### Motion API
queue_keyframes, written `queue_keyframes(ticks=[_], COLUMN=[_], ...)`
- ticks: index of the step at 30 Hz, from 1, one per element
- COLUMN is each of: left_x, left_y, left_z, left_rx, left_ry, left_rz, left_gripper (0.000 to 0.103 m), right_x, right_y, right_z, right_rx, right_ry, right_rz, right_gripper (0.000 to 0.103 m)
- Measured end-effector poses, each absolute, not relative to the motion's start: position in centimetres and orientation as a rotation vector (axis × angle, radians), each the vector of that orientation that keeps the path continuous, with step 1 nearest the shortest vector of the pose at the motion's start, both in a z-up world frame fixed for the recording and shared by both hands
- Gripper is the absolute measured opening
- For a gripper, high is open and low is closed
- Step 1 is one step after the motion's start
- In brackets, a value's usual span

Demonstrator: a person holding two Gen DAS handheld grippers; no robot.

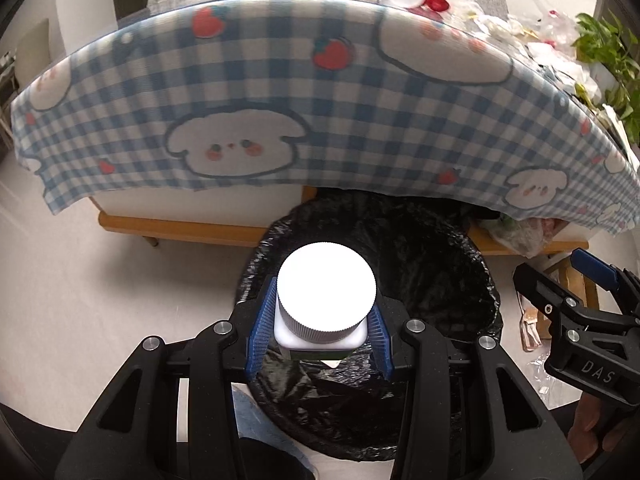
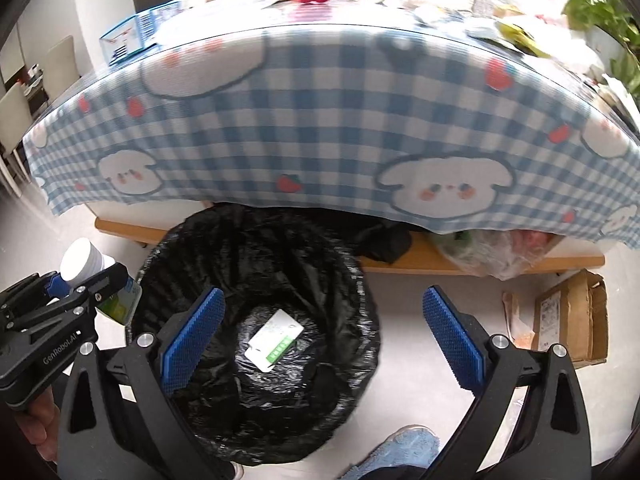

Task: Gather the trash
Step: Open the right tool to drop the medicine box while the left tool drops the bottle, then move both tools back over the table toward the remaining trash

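My left gripper is shut on a white plastic bottle with a ribbed screw cap, held over the near rim of a bin lined with a black bag. In the right wrist view the same bottle and the left gripper show at the left, beside the bin's rim. My right gripper stands wide open above the bin with nothing between its blue pads. A white and green carton piece lies at the bottom of the bag. In the left wrist view the right gripper appears at the right edge.
A table with a blue checked cloth overhangs the bin, with wrappers and plastic litter on top. A wooden lower shelf holds a plastic bag. A torn cardboard box lies on the floor at right. A blue slipper is near the bin.
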State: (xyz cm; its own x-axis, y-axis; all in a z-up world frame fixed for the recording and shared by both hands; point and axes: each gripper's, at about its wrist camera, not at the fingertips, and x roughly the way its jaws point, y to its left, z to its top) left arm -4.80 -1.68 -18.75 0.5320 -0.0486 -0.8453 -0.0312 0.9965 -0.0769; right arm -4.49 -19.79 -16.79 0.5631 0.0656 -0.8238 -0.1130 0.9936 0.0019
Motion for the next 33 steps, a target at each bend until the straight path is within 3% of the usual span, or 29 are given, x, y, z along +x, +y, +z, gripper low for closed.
queue_keyframes(ticks=[24,28,33], left_x=[-4.1,-4.2,-4.5], left_y=[-6.8,-6.9,-6.9], left_z=[-20.1,-19.8,-19.0], left_rx=[-0.037,-0.028,-0.023], left_ry=[1.026,1.015,1.0], left_rz=[-0.087,-0.086,-0.093], left_gripper=[0.042,0.056,0.065], right_x=[-4.5,-4.5,-4.6], right_y=[-25.2,-25.2,-25.2], right_z=[-16.9,-16.6,-16.4], right_rx=[-0.006,-0.005,-0.002], right_ry=[0.97,0.964,0.96], right_rz=[0.027,0.027,0.021], right_gripper=[0.095,0.095,0.095])
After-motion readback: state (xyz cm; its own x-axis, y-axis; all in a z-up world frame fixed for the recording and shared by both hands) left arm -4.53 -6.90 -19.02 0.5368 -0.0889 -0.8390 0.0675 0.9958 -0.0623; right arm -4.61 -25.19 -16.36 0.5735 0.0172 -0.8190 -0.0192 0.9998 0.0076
